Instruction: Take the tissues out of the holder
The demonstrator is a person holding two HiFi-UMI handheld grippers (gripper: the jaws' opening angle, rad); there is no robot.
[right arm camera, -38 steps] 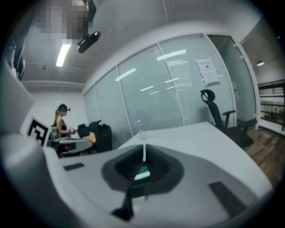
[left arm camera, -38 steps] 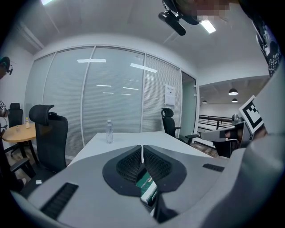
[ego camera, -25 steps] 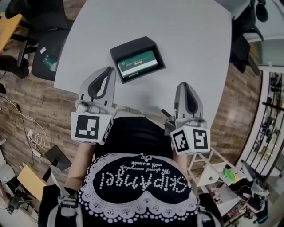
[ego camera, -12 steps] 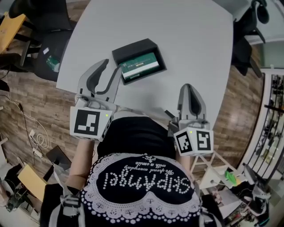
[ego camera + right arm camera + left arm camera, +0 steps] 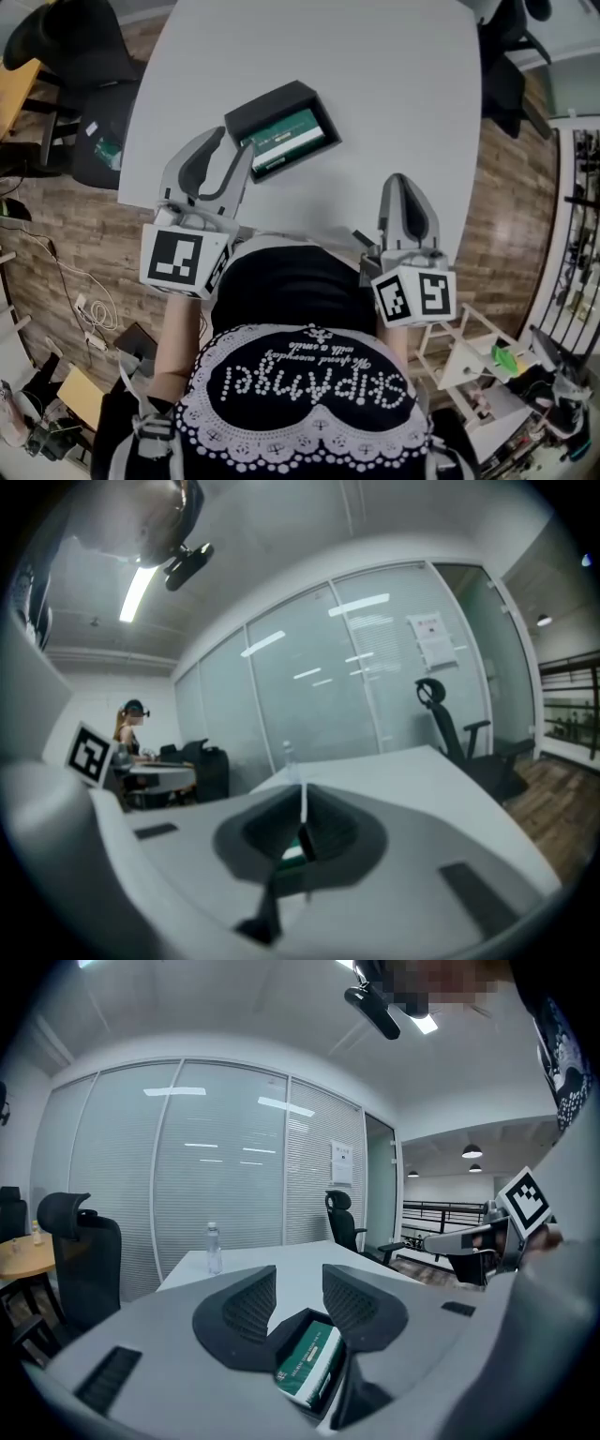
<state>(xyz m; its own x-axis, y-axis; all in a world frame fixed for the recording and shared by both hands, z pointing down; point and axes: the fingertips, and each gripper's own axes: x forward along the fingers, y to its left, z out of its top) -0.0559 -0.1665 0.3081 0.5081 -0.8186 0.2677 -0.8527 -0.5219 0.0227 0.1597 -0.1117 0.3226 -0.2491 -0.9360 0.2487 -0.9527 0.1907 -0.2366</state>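
At the left, the left tool (image 5: 232, 142) hung over the near-left part of the white tabletop (image 5: 394, 84). Its jaws stood apart, having just been spreading, with nothing between the pads; through the gap its own view looked onto the target ahead. Just beyond its tips lay the black holder (image 5: 272, 97), an open tray set at a slant. Inside it were the tissues (image 5: 289, 137), a green pack lying flat and filling most of the well. Whether the nearer fingertip touched the holder's corner could not be told. Further right, well apart from the holder, the right tool (image 5: 403, 183) hovered over the tabletop's near edge with its jaws pressed together and empty

The step in hand looked like the reach for the pack. To do it well, the left jaws probably needed to spread wider than the pack's short side, or aim at one exposed edge, and then come down squarely inside the walls rather than onto the rim. The holder seemed light, so pinning its wall with the idle right tool would likely keep it from lifting with the pack
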